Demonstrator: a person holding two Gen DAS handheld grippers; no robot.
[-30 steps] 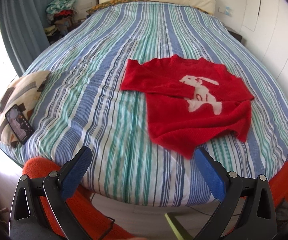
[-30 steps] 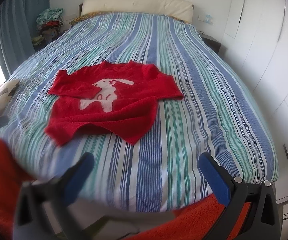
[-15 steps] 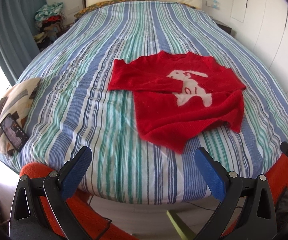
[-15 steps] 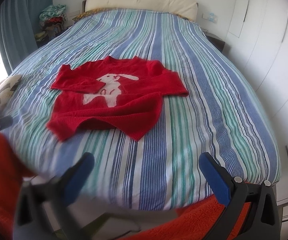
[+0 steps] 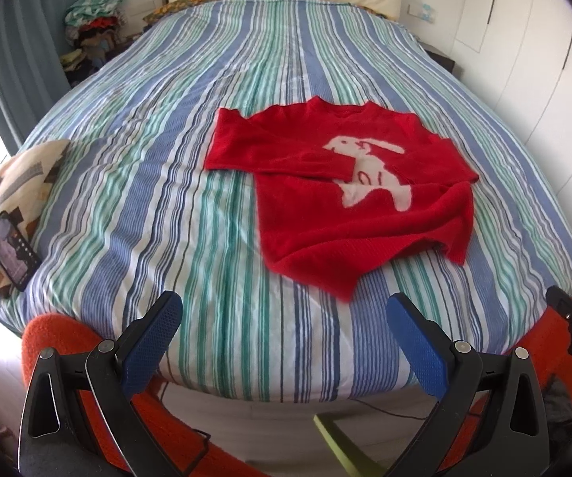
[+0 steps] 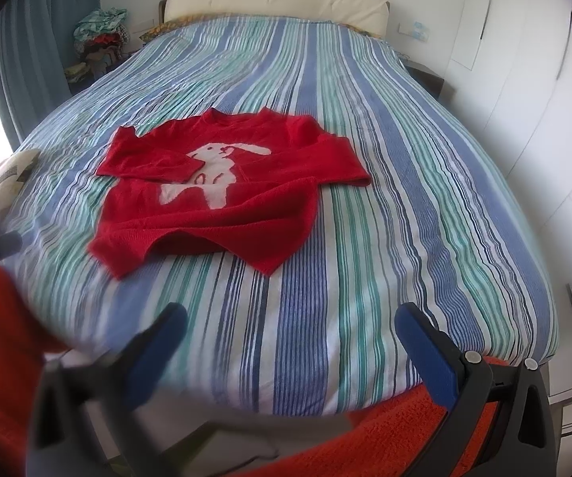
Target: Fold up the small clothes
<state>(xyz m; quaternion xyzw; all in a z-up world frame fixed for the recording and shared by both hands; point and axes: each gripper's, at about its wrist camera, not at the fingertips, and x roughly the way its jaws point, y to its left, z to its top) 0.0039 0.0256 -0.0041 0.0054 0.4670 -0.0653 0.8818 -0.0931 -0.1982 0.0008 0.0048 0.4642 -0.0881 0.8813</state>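
While both views have drifted over the last second, the red sweater (image 5: 349, 194) itself has not moved on the striped bed (image 5: 190, 167): same lie, left sleeve folded across the chest over the white rabbit (image 5: 369, 175), hem rumpled toward the near edge. Judgement: only the cameras shifted slightly; no fold has been added, and the work on the hem and right sleeve remains to do. Left tongs (image 5: 282, 318) are spread wide, holding nothing, well short of the sweater. Right tongs (image 6: 290, 326) are likewise spread wide, empty, hanging over the near bed edge. A pillow (image 5: 12, 194) with a phone (image 5: 12, 250) sits at far left.
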